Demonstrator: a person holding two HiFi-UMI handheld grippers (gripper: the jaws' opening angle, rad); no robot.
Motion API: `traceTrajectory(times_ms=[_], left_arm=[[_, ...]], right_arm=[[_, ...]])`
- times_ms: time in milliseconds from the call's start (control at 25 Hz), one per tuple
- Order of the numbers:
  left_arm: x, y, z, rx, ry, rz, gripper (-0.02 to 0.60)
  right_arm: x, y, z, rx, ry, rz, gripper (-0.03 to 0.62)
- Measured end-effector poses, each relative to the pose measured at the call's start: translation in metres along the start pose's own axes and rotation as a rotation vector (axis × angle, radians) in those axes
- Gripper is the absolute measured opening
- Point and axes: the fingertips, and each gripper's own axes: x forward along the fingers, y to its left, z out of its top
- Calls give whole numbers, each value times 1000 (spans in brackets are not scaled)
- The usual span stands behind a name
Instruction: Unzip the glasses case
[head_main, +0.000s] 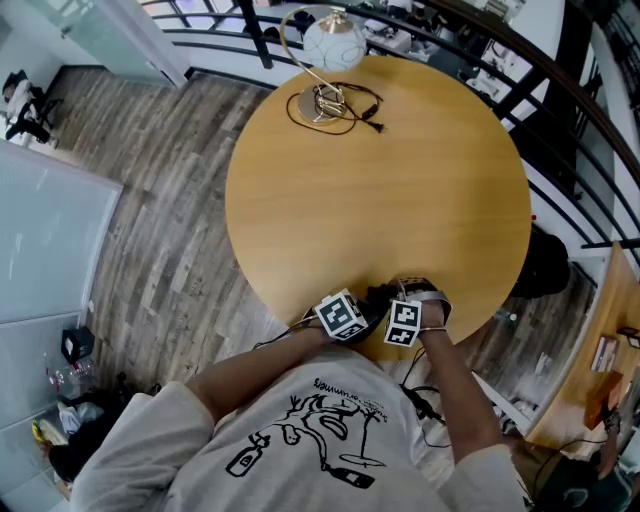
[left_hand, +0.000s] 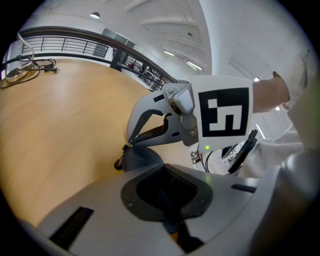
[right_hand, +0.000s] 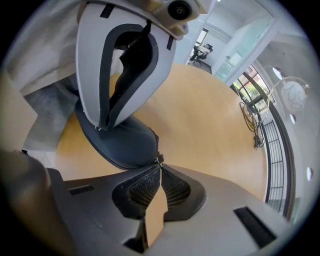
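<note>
The dark grey glasses case (head_main: 386, 296) lies at the near edge of the round wooden table (head_main: 380, 190), between my two grippers. In the right gripper view the case (right_hand: 122, 142) sits just beyond my right gripper (right_hand: 159, 167), whose jaws are shut on the small zipper pull at the case's near end. My left gripper (right_hand: 104, 126) is shut on the opposite side of the case. From the left gripper view, the case (left_hand: 142, 157) shows past my left gripper (left_hand: 161, 172), and the right gripper (left_hand: 129, 145) touches its far end.
A desk lamp (head_main: 330, 45) with a round white shade and a coiled black cable (head_main: 350, 108) stands at the table's far side. A curved dark railing (head_main: 520, 80) runs behind the table. Wood floor lies to the left.
</note>
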Motion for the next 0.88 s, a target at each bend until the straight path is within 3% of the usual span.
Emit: traceTrajectory(times_ms=[240, 560, 760, 880], left_arm=[[-15, 4, 1, -27, -53, 6, 7], [-58, 11, 19, -111, -191, 56, 8], [-94, 8, 43, -150, -317, 98, 8], [-117, 0, 60, -175, -403, 120, 6]], right_arm=[[-11, 0, -6, 262, -77, -25, 26], [-52, -5, -13, 803, -242, -21, 26], [-103, -24, 0, 1129, -443, -32, 26], [-138, -34, 14, 1272, -577, -47, 26]])
